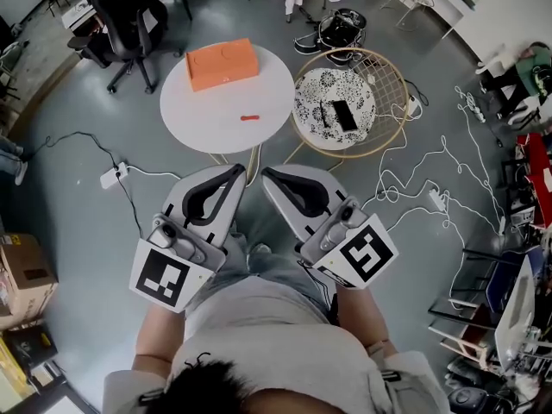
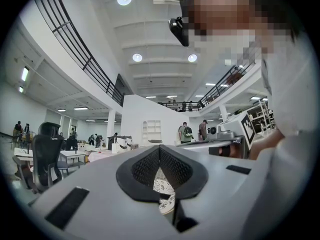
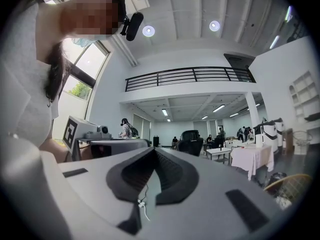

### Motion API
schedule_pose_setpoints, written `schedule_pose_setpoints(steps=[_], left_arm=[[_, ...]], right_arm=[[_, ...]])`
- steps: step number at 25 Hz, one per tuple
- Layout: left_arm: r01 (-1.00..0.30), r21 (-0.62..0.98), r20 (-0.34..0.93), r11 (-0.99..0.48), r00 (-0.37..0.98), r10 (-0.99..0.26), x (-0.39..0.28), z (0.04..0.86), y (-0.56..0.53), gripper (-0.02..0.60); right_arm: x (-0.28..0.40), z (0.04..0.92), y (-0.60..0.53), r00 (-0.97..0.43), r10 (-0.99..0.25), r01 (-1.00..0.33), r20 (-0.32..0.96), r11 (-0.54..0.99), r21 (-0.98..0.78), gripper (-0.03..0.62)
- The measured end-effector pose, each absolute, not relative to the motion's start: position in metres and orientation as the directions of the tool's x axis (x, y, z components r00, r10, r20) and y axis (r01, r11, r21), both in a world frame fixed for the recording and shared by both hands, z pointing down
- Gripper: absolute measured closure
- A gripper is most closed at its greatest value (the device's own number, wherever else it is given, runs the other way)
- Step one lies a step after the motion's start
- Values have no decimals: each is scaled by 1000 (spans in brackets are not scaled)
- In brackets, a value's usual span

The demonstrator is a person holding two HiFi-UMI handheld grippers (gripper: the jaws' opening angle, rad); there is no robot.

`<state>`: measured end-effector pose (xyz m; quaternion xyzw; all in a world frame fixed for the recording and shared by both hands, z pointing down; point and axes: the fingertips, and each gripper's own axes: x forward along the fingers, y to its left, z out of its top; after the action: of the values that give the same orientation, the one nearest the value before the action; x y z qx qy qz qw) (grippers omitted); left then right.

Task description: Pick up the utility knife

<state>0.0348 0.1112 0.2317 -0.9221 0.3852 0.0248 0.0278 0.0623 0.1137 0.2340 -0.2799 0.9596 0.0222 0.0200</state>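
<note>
Left gripper (image 1: 236,170) & right gripper (image 1: 266,172) are both closed on nothing, held near the body. The utility knife (image 1: 249,117) lies at their 12 o'clock on the white round table (image 1: 198,110), at 5 o'clock of the orange box (image 1: 222,63). Best bet: the person reaches fwd, opens one claw wide & straddles the knife's narrow width. Count: 1 knife, 1 box, 2 grippers.

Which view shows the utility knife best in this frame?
The head view: the utility knife lies as a small orange-red bar on the round white table, apart from the orange box. Neither the left gripper view nor the right gripper view shows it; both look out across the room.
</note>
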Motion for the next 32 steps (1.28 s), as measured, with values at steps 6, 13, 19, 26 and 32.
schedule_pose_setpoints(steps=[6,13,19,26,32], left_arm=[[-703,-31,-57,-711,711,-701,35,235,90,571],[-682,-28,-58,-731,731,-680,30,234,55,571],[-665,-20,-60,-746,746,-663,13,234,20,571],[-630,-25,-60,-777,776,-628,-4,233,-25,571],[-601,-26,-65,-799,799,-598,-21,236,-61,571]], right_arm=[[65,236,92,-830,-556,-558,-49,830,20,585],[59,237,57,-811,-584,-584,-34,812,12,585],[42,237,23,-797,-603,-603,-22,797,19,585],[23,236,-20,-771,-637,-637,-18,771,22,585],[6,239,-56,-748,-664,-664,-20,748,21,585]])
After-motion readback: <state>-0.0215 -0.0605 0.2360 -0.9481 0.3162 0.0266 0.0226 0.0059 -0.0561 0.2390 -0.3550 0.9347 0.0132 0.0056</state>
